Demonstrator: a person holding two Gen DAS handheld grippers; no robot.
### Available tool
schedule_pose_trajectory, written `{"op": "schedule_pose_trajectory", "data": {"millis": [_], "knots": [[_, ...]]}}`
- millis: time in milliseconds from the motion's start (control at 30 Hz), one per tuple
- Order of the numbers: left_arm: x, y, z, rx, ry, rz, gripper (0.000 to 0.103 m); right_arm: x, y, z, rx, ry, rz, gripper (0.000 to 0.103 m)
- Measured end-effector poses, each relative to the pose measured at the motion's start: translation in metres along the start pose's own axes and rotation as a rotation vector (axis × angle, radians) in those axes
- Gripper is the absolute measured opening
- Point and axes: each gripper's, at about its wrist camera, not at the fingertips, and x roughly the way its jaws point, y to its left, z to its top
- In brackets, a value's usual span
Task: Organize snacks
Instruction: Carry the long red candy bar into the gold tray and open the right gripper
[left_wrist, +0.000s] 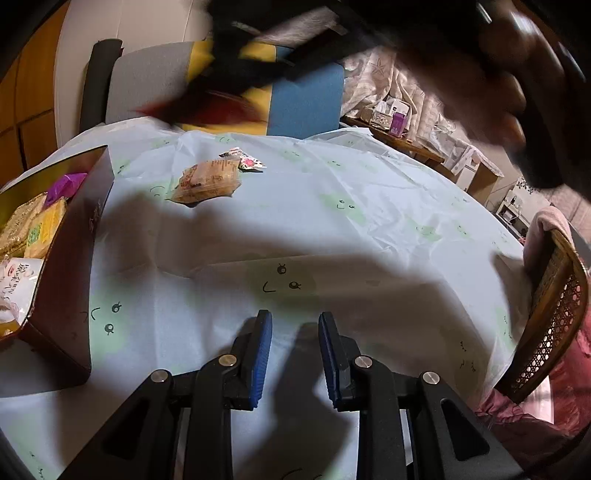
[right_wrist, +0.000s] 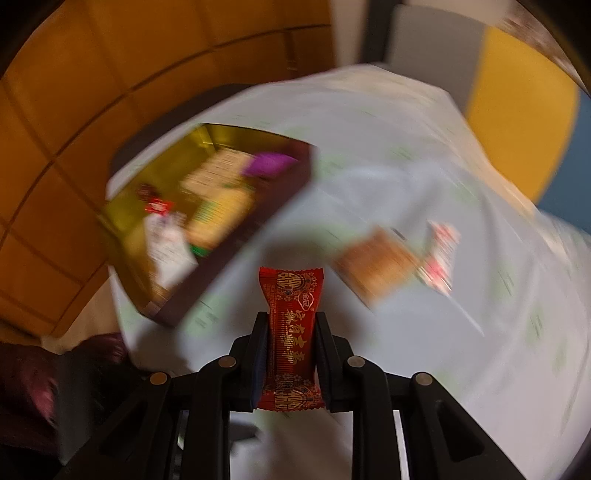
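Two hand-held grippers are showing here, one in each wrist view. The right gripper (right_wrist: 290, 332) is pinching a red snack packet (right_wrist: 291, 332) between its black fingers (right_wrist: 258, 343), and the packet is standing upright with both crimped ends sticking out past the pads. This view is blurred, but below the packet a table with a pale blue cloth (right_wrist: 424, 166) is lying, and on it a dark box (right_wrist: 207, 218) with a gold inside is sitting to the left. Several packets are lying inside the box, among them a purple one (right_wrist: 267, 164) and a small red one (right_wrist: 159, 205). To the right of the box, an orange-brown packet (right_wrist: 376, 264) and a white packet with red print (right_wrist: 441, 254) are lying on the cloth, just beside each other. The left gripper (left_wrist: 295, 325) is hanging over the bare cloth (left_wrist: 369, 192) with its blue pads (left_wrist: 262, 354) standing a little apart and nothing between them. In this left view the box (left_wrist: 74, 229) is standing at the left edge, the orange-brown packet (left_wrist: 207, 181) is lying farther away near the table's far side, and the right gripper is appearing as a dark blur (left_wrist: 258, 66) at the top. A woven chair back (left_wrist: 554, 314) is standing at the right of the table.
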Motion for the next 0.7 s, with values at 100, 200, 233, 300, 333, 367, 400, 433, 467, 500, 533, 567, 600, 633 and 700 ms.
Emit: {"op": "schedule_pose_trajectory", "data": {"millis": [100,200,233,300,333,367,400,433,467,500,533,567,600,633,700], "knots": [[0.0,0.002,0.0,-0.008,-0.001,-0.01,0.026,0.008,0.027,0.028,-0.084,-0.001,0.046,0.023],[0.001,0.004,0.0,-0.014,-0.002,-0.018,0.026,0.023,0.055,0.056,-0.157,0.005,0.09,0.023],[0.002,0.004,0.0,-0.015,-0.003,-0.019,0.026,0.028,0.061,0.062,-0.173,0.007,0.101,0.023],[0.002,0.004,0.0,-0.014,-0.006,-0.017,0.026,0.041,0.074,0.073,-0.189,0.02,0.131,0.024],[0.002,0.006,0.0,-0.027,-0.005,-0.027,0.026,0.047,0.078,0.076,-0.192,0.028,0.143,0.025],[0.002,0.008,0.001,-0.039,-0.004,-0.036,0.026,0.057,0.084,0.081,-0.2,0.043,0.153,0.025],[0.002,0.01,0.001,-0.051,-0.003,-0.047,0.026,0.065,0.088,0.084,-0.203,0.052,0.15,0.025],[0.002,0.011,0.001,-0.057,-0.003,-0.052,0.026,0.072,0.09,0.086,-0.199,0.063,0.147,0.025],[0.002,0.011,0.001,-0.06,-0.003,-0.054,0.026,0.081,0.091,0.087,-0.189,0.08,0.144,0.025],[0.002,0.011,0.001,-0.059,-0.003,-0.054,0.026,0.087,0.091,0.087,-0.184,0.09,0.144,0.026],[0.002,0.011,0.001,-0.057,-0.004,-0.052,0.026,0.092,0.092,0.086,-0.181,0.099,0.142,0.027],[0.003,0.01,0.001,-0.053,-0.004,-0.05,0.026,0.093,0.091,0.084,-0.179,0.102,0.137,0.029],[0.003,0.009,0.001,-0.051,-0.005,-0.049,0.026,0.094,0.09,0.083,-0.174,0.102,0.141,0.031],[0.002,0.009,0.001,-0.047,-0.005,-0.046,0.026,0.093,0.089,0.082,-0.168,0.099,0.146,0.032],[0.003,0.008,0.001,-0.041,-0.006,-0.04,0.026,0.09,0.086,0.081,-0.159,0.087,0.143,0.032]]}}
